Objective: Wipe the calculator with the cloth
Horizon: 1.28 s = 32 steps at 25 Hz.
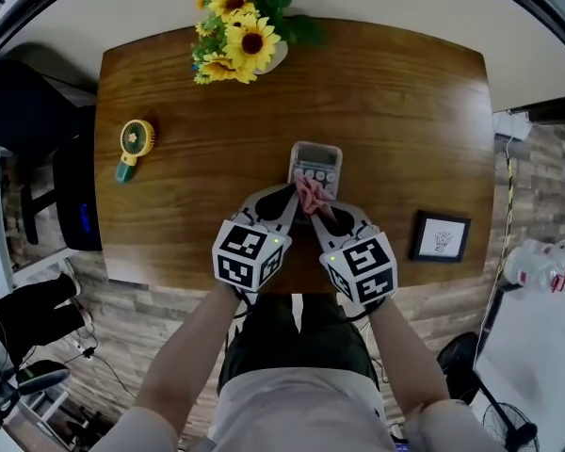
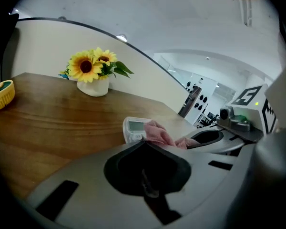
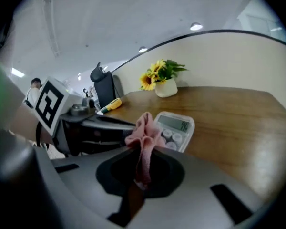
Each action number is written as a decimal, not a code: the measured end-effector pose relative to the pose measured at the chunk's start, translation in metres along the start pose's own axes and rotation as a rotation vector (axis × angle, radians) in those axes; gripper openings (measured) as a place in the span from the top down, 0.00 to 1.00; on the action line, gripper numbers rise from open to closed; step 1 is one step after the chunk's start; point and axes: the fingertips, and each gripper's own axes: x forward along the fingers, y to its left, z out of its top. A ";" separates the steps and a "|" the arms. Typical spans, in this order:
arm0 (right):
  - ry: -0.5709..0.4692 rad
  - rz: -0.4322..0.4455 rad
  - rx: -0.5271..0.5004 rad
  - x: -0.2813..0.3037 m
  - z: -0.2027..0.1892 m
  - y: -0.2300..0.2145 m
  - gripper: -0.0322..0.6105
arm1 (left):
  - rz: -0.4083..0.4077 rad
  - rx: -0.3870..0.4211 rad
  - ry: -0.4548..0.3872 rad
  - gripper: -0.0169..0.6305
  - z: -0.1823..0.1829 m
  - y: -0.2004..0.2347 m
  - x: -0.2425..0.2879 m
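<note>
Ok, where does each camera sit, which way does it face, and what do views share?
Head view: on the person's head, facing steeply down at the wooden table; forearms, left gripper, right gripper show.
Left gripper view: on that gripper, facing along its closed jaws toward the sunflowers; right gripper at right.
Right gripper view: on that gripper, facing along jaws clamping the pink cloth; left gripper at left.
Shared: all three see the calculator and cloth.

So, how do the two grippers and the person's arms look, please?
Both the left gripper and the right gripper have pale grey shells with black hollows behind tapering jaws. Each carries a cube of black-and-white square markers with a small green light. The forearms are unsleeved; the person wears a light top.
</note>
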 end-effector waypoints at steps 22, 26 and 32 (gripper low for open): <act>-0.087 0.190 0.195 -0.020 0.018 0.026 0.93 | -0.030 0.016 0.026 0.97 0.000 -0.002 0.000; -0.039 0.164 0.213 0.001 0.001 0.023 0.93 | -0.035 0.016 0.028 0.97 0.001 0.000 0.000; 0.037 0.108 0.100 -0.010 -0.018 0.018 0.93 | -0.028 0.045 0.023 0.97 0.000 -0.002 0.000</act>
